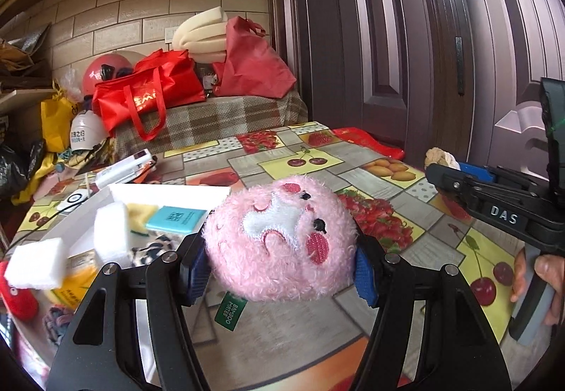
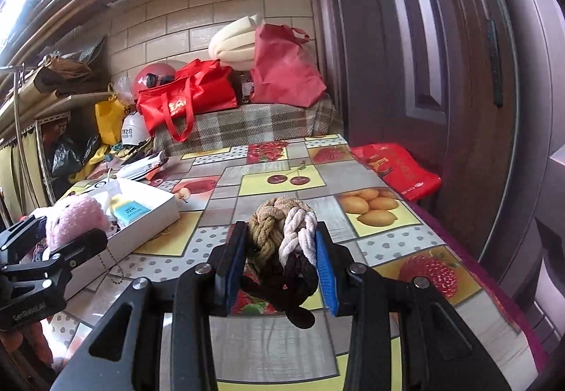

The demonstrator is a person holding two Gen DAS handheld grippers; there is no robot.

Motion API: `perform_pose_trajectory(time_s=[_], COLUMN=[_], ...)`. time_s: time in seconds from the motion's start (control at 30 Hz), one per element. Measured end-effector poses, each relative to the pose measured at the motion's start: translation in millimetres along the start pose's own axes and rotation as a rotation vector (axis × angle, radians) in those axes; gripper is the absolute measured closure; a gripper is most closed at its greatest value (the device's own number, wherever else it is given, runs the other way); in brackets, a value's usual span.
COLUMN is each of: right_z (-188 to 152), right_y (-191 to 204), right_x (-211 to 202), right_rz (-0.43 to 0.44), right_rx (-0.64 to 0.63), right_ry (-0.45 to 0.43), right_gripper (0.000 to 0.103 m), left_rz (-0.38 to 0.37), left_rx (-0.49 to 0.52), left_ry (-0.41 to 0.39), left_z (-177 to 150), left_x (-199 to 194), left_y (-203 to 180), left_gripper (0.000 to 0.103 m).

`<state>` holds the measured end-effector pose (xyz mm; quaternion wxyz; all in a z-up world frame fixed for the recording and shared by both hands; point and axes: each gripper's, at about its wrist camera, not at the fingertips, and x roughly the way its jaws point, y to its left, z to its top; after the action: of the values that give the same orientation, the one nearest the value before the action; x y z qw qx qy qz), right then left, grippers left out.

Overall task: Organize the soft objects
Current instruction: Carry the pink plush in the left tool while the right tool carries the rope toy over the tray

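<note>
My left gripper (image 1: 280, 271) is shut on a round pink plush toy (image 1: 282, 239) with a stitched face and a green tag, held above the fruit-pattern tablecloth. It also shows in the right wrist view (image 2: 76, 218), next to the white tray. My right gripper (image 2: 280, 264) is shut on a braided rope knot (image 2: 282, 239) of tan, white and dark brown cord, held over the table. In the left wrist view the right gripper (image 1: 438, 172) is at the right, with the knot (image 1: 438, 158) at its tip. The white tray (image 1: 169, 191) holds white sponges (image 1: 111, 232), a yellow sponge and a teal block (image 1: 176, 218).
A red plush (image 1: 17, 292) and a knotted toy lie at the table's left edge. A white remote (image 1: 123, 168) lies behind the tray. A red bag (image 2: 399, 168) lies at the table's right edge by the dark door. Red bags and foam rest on a plaid bench behind.
</note>
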<state>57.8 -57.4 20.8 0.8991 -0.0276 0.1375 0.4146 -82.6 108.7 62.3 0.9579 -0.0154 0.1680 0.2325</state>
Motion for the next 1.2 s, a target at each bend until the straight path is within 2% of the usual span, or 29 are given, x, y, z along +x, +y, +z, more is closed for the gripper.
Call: perform_pose_trajectory(time_s=[0.27, 0.67, 1.2], right_z=[-3.4, -6.0, -8.3], right_y=[40.2, 89.3, 158.7], right_x=[3.4, 13.2, 32.6], right_rz=[0.044, 0.123, 0.233], right_rx=[-0.083, -0.138, -0.197], right_ry=[0.004, 0.025, 0.058], right_gripper=[0.066, 0.066, 0.066], left_rz=[0.051, 0.146, 0.233], left_rx=[0.009, -0.039, -0.150], left_ry=[-0.006, 0.018, 0.034], left_z=[-10.7, -21.5, -27.8], left_x=[-20.1, -30.3, -29.2], left_y=[25.9, 78.4, 136.6], left_gripper=[0.037, 0.037, 0.037])
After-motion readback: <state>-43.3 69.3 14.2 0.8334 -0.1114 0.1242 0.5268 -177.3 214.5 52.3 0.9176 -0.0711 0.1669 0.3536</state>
